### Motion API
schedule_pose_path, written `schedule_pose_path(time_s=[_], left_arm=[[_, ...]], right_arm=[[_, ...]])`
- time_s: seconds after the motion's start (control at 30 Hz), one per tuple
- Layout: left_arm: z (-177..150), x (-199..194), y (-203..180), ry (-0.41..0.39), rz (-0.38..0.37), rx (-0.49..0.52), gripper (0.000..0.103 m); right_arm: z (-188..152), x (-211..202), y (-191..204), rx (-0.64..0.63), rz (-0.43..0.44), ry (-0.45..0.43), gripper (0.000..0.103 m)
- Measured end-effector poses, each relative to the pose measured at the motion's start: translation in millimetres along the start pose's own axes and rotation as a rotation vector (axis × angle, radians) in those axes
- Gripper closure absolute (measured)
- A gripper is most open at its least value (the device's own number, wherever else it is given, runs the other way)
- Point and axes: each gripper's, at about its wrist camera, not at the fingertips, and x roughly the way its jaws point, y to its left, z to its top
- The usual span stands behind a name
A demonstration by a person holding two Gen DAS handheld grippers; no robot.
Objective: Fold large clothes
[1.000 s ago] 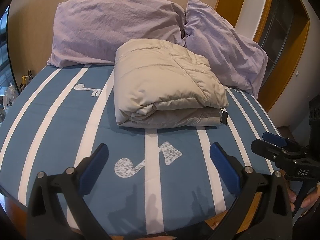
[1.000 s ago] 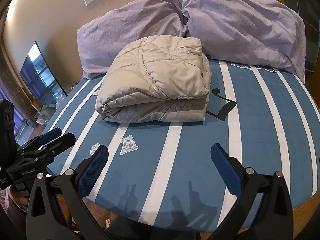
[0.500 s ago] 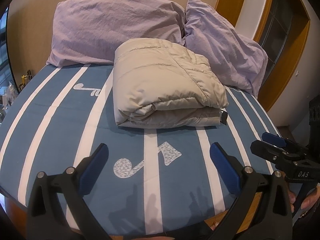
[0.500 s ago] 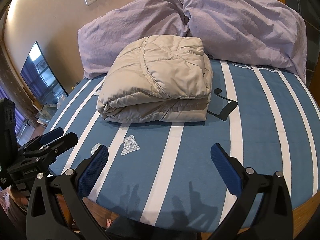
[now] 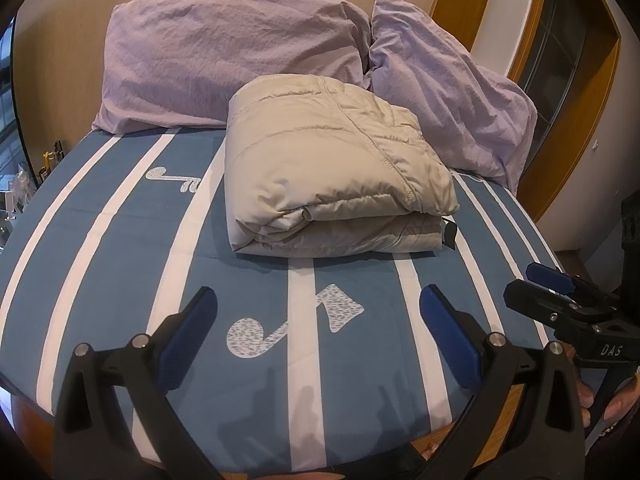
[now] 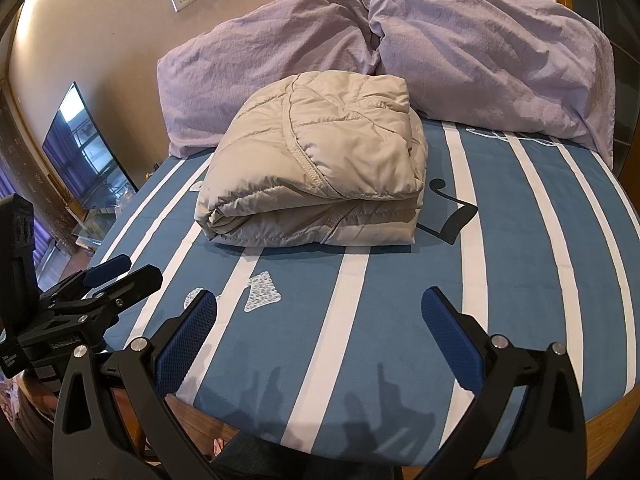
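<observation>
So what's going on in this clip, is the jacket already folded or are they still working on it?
The beige puffer jacket lies folded in a compact bundle on the blue striped bedsheet, just in front of two lilac pillows. Neither tool touches it. The left gripper and right gripper are both open and empty, held over the near edge of the bed. The folding looks done.

Both views are taken low from the foot of the bed [image 5: 120,280], facing the pillows [image 6: 500,48]. The folded jacket [image 5: 328,168] is seen near, from left and right; both views share it.
</observation>
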Motion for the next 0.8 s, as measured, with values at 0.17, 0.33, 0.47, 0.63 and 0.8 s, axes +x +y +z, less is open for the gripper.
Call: schedule_pose_path(time_s=[0.17, 0.33, 0.47, 0.63, 0.8], left_arm=[[-0.4, 2.7, -0.4, 0.001, 0.001, 0.002, 0.002], [-0.4, 3.8, -0.7, 0.002, 0.0, 0.003, 0.002], [-0.4, 4.8, -1.6, 0.003, 0.001, 0.003, 0.002], [-0.8, 7.5, -3.2, 0.007, 0.001, 0.005, 0.002], [0.3, 9.8, -3.6, 0.01, 0.0, 0.009, 0.002]], right_arm=[[0.1, 0.1, 0.5, 0.001, 0.0, 0.001, 0.001], [0.3, 0.4, -0.6, 0.0, -0.001, 0.0, 0.001], [0.3, 0.4, 0.2, 0.001, 0.0, 0.0, 0.001], [1.2, 1.9, 0.4, 0.003, -0.002, 0.003, 0.001], [1.5, 2.3, 0.2, 0.002, 0.0, 0.004, 0.001]])
